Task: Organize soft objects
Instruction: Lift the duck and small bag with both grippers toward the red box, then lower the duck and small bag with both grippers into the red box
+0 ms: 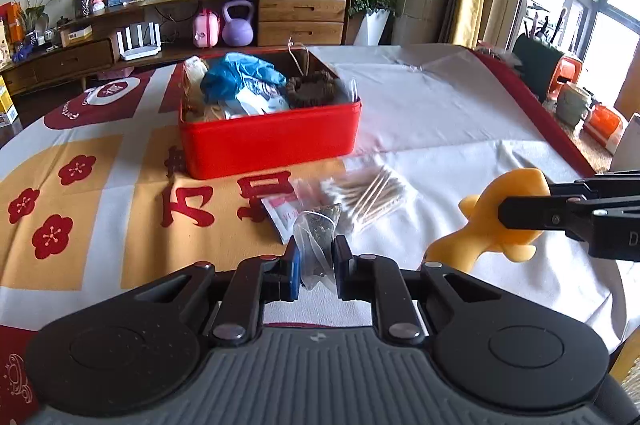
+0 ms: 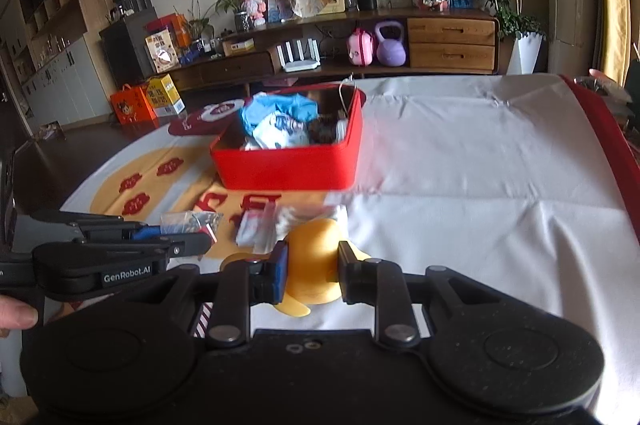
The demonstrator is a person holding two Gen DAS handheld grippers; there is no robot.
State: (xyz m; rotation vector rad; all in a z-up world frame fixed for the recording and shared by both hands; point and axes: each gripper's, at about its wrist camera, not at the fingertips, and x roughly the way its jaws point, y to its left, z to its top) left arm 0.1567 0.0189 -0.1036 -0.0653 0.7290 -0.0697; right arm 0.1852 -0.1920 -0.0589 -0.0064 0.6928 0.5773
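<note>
A red box (image 1: 272, 141) stands on the table and holds a blue bag, a white printed bag and a brown fuzzy thing; it also shows in the right wrist view (image 2: 288, 167). My left gripper (image 1: 316, 265) is shut on a small clear plastic bag (image 1: 316, 233) and holds it above the cloth. My right gripper (image 2: 310, 271) is shut on a soft yellow toy (image 2: 314, 253); the toy also shows in the left wrist view (image 1: 500, 213), at the right. A clear pack of cotton swabs (image 1: 368, 195) and a red-and-white sachet (image 1: 280, 209) lie in front of the box.
The table carries a white, orange and red patterned cloth (image 1: 440, 105). A red table edge (image 1: 532, 97) runs along the right. A wooden sideboard (image 1: 300, 17) with a purple kettlebell stands behind the table. A person's thumb (image 2: 18, 315) shows at the left.
</note>
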